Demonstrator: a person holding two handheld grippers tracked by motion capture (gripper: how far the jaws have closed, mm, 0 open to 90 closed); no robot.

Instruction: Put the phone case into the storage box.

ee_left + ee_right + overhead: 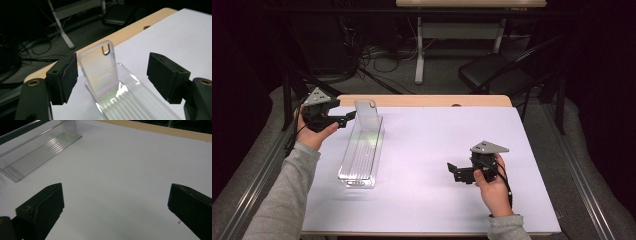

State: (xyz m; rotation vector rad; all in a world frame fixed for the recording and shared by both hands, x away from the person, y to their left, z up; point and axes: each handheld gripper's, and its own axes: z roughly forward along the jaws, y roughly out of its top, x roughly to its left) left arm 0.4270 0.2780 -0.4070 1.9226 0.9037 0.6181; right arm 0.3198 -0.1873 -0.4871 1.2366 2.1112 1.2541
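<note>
The right half of the table (427, 150) lies bare, so a hand could sweep there freely from the near edge to the far wooden strip. The one obstacle on the surface is the clear tray (362, 152), lying lengthwise near-to-far on the left side, with its low walls barring a sideways pass. At its far end a clear phone case (367, 114) stands upright, rising above the tray's rim. The left tongs (346, 119) hang just left of that case, jaws wide apart, one pad close beside its edge. The right tongs (453, 172) sit low over open table, well apart from the tray, jaws spread.
</note>
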